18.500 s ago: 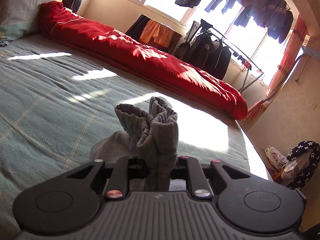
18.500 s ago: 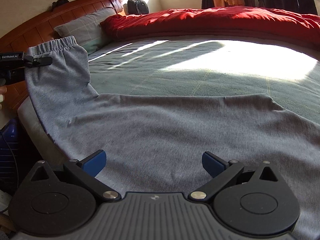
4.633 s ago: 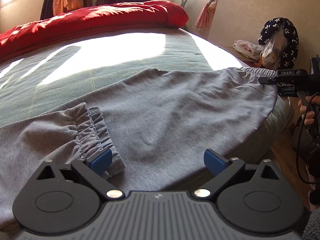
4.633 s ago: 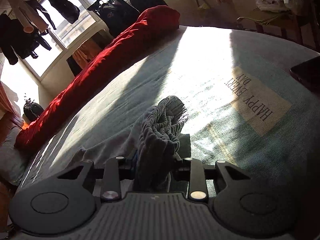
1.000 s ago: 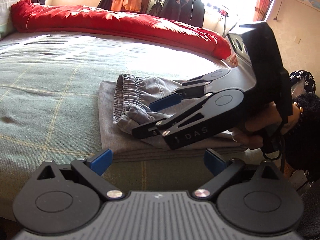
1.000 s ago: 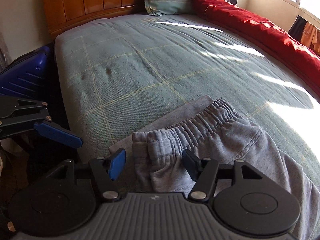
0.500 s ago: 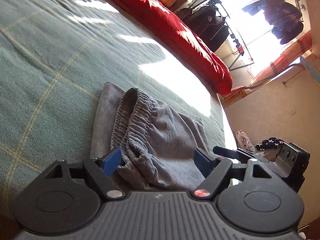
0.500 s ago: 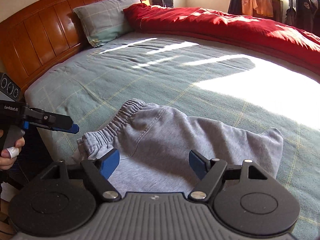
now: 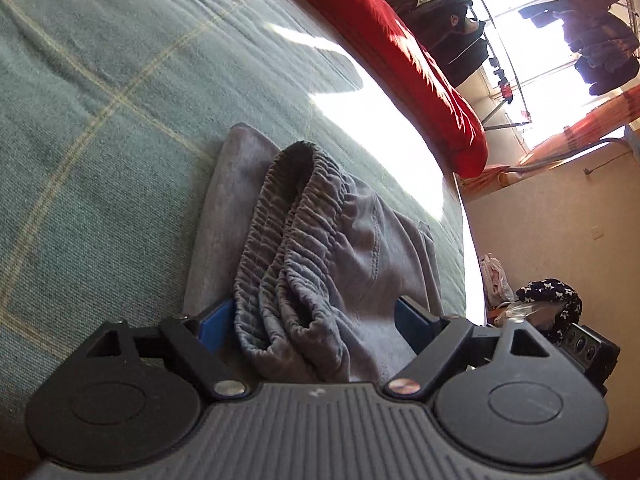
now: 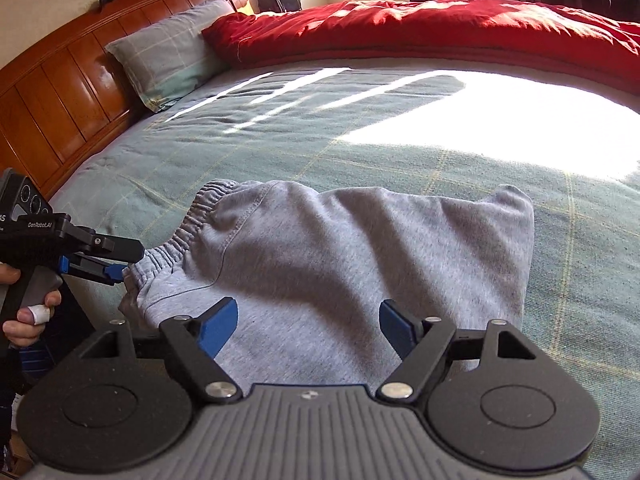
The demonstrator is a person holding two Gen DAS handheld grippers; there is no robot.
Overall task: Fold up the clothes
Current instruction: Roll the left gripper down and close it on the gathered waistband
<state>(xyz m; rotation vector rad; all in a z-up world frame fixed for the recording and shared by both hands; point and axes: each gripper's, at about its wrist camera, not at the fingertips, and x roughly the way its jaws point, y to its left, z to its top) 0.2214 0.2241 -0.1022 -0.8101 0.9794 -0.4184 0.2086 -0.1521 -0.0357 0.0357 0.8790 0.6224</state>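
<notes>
Grey sweatpants (image 10: 340, 264) folded into bundle at near edge of bed (image 10: 360, 140), elastic waistband on left end. Left hand-held gripper (image 9: 308, 320) spread wide, jaws opening, waistband bunched between blue pads, looks not pinched, hard to say. Right hand-held gripper (image 10: 308, 322) also wide, empty, hovering over near fold. Red duvet (image 10: 440, 28) along far side, pillow (image 10: 168, 56) far left.

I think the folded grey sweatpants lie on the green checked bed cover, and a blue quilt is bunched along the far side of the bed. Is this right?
Not quite: the quilt is red, not blue, as the right wrist view shows. The rest stands: the folded grey sweatpants lie on the green checked bed cover, and the quilt is bunched along the far side.
</notes>
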